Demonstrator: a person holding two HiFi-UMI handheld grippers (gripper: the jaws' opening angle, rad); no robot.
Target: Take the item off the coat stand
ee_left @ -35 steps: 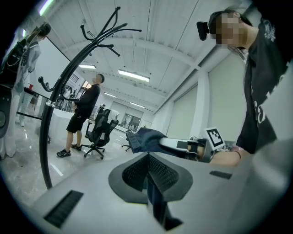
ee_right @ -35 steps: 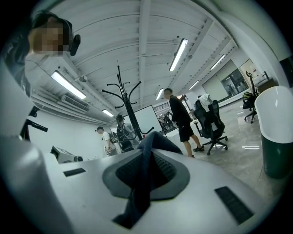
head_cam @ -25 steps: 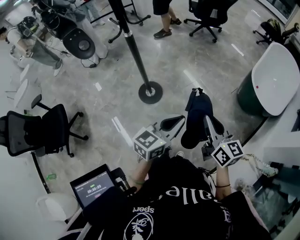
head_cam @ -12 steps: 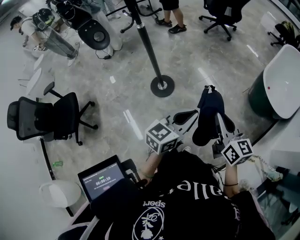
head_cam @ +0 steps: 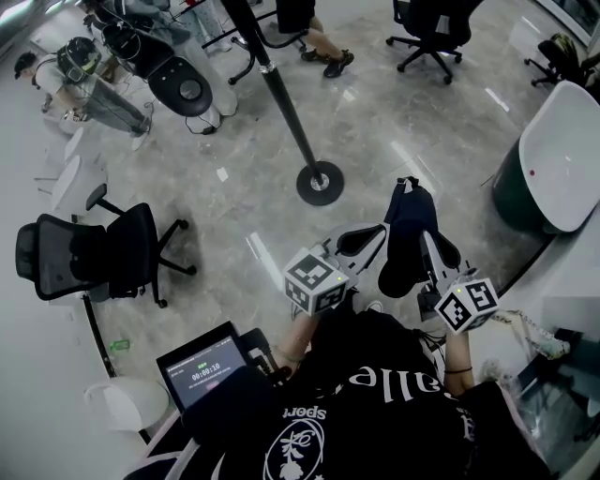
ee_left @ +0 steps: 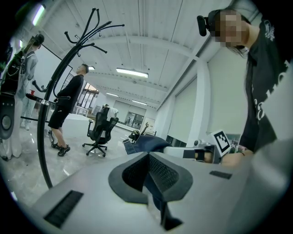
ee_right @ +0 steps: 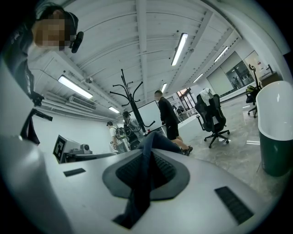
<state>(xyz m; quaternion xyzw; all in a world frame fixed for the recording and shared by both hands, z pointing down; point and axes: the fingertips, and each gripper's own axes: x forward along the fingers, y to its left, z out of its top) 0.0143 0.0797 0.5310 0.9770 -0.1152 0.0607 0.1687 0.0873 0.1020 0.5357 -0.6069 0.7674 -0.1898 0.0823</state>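
The item point(head_cam: 405, 239) is a dark blue denim piece, off the black coat stand point(head_cam: 281, 103) and hanging over the floor in front of me. My right gripper point(head_cam: 427, 267) is shut on it. In the right gripper view the fabric point(ee_right: 158, 139) runs down through the closed pads point(ee_right: 167, 176). My left gripper point(head_cam: 364, 239) is just left of the item with its jaws together. A thin blue strip shows in the slit of its pads point(ee_left: 165, 176); I cannot tell if any cloth is pinched there. The stand's bare hooks point(ee_left: 94, 27) rise at the left.
The stand's round base point(head_cam: 320, 182) is on the marble floor ahead. A black office chair point(head_cam: 89, 258) is at the left and another point(head_cam: 431, 28) at the back. A white-topped green bin point(head_cam: 548, 173) is at the right. People point(head_cam: 314, 42) stand beyond the pole.
The head view has swayed a little. Both grippers and the blue item keep about the same places relative to each other and to the stand's base.
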